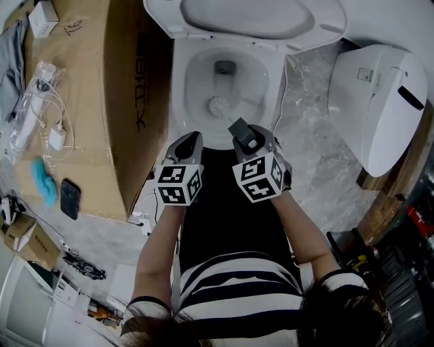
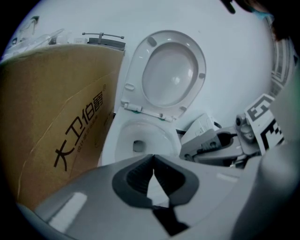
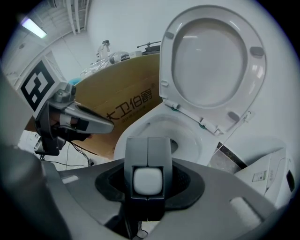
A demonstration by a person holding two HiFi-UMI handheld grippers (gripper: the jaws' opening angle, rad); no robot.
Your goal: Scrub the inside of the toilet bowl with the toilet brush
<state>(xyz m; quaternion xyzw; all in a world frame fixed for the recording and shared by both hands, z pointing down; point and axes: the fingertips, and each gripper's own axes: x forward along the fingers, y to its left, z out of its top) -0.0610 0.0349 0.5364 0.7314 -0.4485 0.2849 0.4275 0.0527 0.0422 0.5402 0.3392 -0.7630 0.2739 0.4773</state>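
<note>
The white toilet bowl (image 1: 255,73) stands open ahead of me, its lid (image 1: 251,17) raised. Inside the bowl lies the white bristle head of the toilet brush (image 1: 218,105); its dark handle slants back to my right gripper (image 1: 240,130), which is shut on it. In the right gripper view the grey handle end (image 3: 147,161) sits clamped between the jaws, above the bowl (image 3: 161,127). My left gripper (image 1: 190,139) hovers beside it over the bowl's near rim, jaws together and empty. The left gripper view shows its pads (image 2: 140,173) touching, with the bowl (image 2: 140,136) beyond.
A large cardboard box (image 1: 95,81) stands against the toilet's left side, with chargers, cables and a phone (image 1: 70,198) on it. Another white toilet unit (image 1: 380,101) lies at the right on the marble floor (image 1: 305,135). The person's legs are right behind the grippers.
</note>
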